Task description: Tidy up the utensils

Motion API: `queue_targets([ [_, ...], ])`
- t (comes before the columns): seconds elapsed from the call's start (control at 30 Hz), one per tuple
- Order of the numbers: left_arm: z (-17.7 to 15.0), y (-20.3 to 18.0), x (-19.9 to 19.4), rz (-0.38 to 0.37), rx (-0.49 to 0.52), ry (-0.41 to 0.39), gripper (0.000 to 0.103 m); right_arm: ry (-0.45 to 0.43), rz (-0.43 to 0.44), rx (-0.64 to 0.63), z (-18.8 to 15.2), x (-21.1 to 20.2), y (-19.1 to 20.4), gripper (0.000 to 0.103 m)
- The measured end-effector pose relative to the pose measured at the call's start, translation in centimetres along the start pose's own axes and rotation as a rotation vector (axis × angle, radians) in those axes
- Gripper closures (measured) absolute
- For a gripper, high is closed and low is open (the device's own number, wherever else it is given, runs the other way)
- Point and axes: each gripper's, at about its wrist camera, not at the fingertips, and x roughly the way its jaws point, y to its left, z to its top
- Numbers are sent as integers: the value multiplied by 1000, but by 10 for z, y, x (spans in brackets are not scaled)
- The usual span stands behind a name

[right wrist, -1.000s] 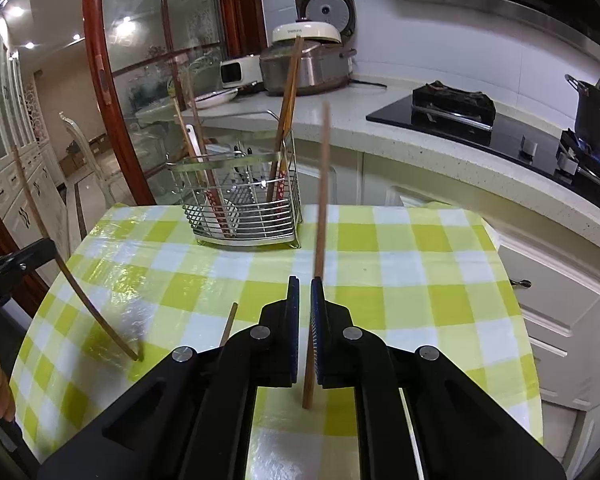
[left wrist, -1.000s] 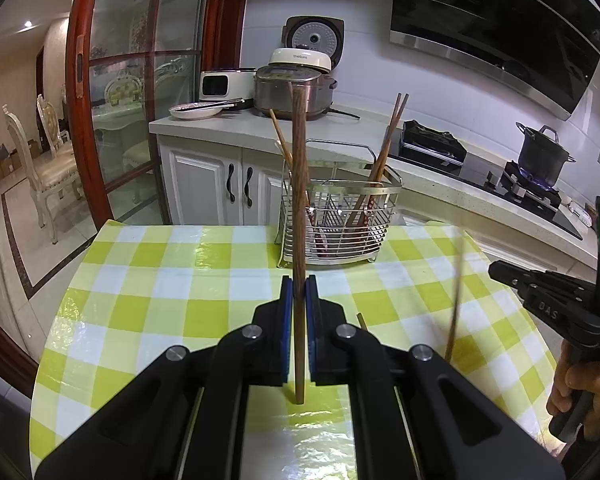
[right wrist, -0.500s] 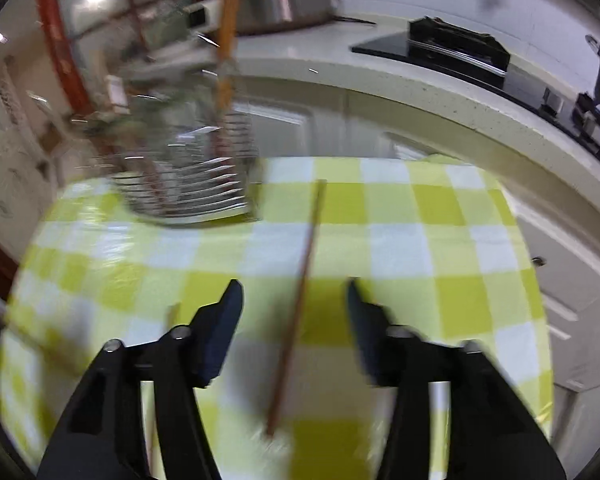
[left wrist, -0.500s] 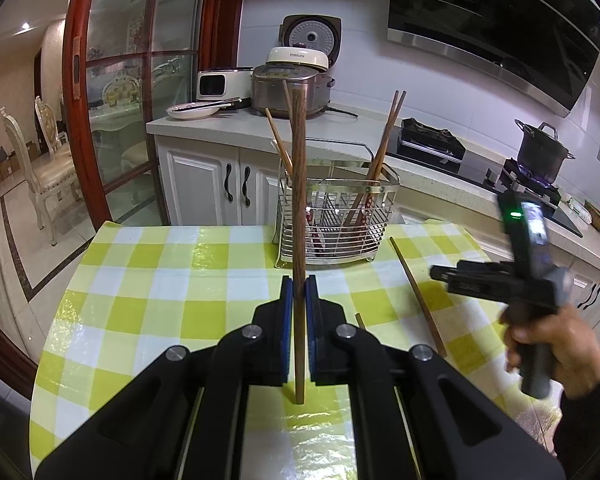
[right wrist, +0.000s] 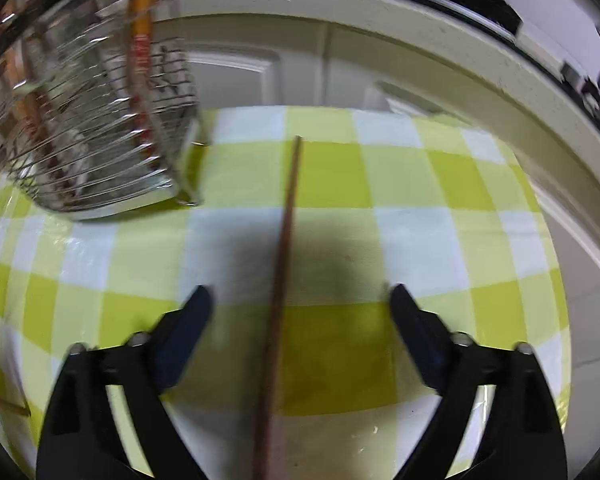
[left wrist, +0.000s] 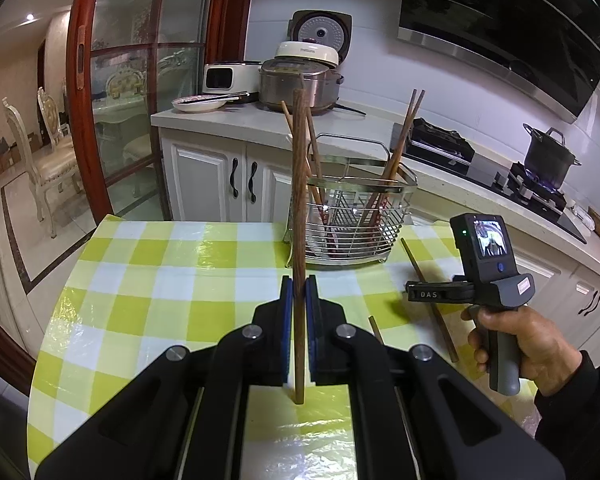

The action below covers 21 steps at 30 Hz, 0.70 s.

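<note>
My left gripper (left wrist: 299, 292) is shut on a brown wooden chopstick (left wrist: 299, 200) and holds it upright above the checked table, in front of the wire utensil basket (left wrist: 350, 220), which holds several chopsticks. My right gripper (right wrist: 300, 300) is open, pointing down at the table, its jaws wide on either side of a chopstick (right wrist: 284, 248) lying flat on the cloth. In the left wrist view this gripper (left wrist: 432, 294) is right of the basket over that lying chopstick (left wrist: 428, 292). The basket (right wrist: 88, 140) is at the upper left of the right wrist view.
Another short chopstick (left wrist: 378, 330) lies on the yellow-checked tablecloth (left wrist: 160, 280) near my left gripper. A chopstick tip (right wrist: 4, 406) shows at the far left. A counter with cookers (left wrist: 300, 80), a stove and a pot (left wrist: 548, 156) runs behind the table.
My right gripper has let go of its chopstick, opened wide and tilted down over it; the chopstick now lies on the table. My left gripper has stayed still with its chopstick.
</note>
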Motion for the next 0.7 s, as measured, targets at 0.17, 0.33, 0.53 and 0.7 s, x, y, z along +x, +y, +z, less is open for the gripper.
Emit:
queue_targets([
  [0.17, 0, 1, 1, -4, -1, 4, 96, -10, 47, 4, -2, 1, -9, 6],
  [0.33, 1, 2, 1, 0, -5, 2, 96, -4, 60, -32, -3, 2, -5, 6],
  [0.53, -1, 0, 0, 0, -6, 0, 96, 2, 49, -14, -1, 5, -3, 9],
  [0.7, -1, 1, -1, 1, -11, -1, 96, -18, 54, -8, -2, -9, 0, 70],
])
